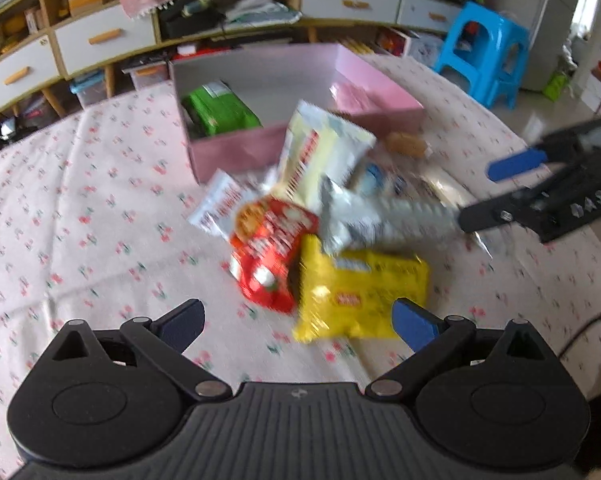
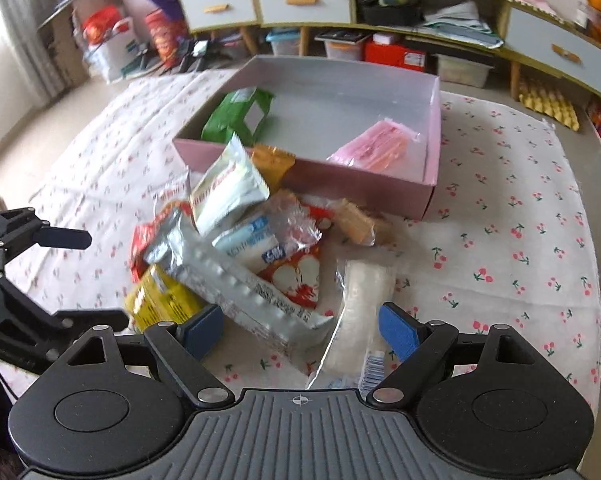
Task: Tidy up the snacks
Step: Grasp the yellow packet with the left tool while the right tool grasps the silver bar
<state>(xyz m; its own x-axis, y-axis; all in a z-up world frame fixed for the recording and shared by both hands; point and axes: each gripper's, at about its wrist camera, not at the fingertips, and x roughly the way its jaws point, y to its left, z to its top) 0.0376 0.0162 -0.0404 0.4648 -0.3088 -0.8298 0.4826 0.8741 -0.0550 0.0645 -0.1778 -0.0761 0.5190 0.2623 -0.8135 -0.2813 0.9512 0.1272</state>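
Left wrist view, left to right: cherry-print table point(image 1: 80, 220); pink box point(image 1: 228, 152) holding green packet point(image 1: 220, 114); snack pile in front of the box, with red packet point(image 1: 272, 248), yellow packet point(image 1: 360, 292), silver packet point(image 1: 380, 216); left gripper point(image 1: 298, 320) fingers spread, nothing between. Right wrist view: same yellow packet point(image 2: 160, 300) at left; right gripper point(image 2: 300, 328) fingers spread wide above clear-wrapped white packet point(image 2: 360, 312), not gripping; pink packet point(image 2: 374, 148) inside the box.

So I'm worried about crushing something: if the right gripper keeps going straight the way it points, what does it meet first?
Probably the clear pale packet between the right gripper's open jaws, or the silver packet beside it; depth is unclear.
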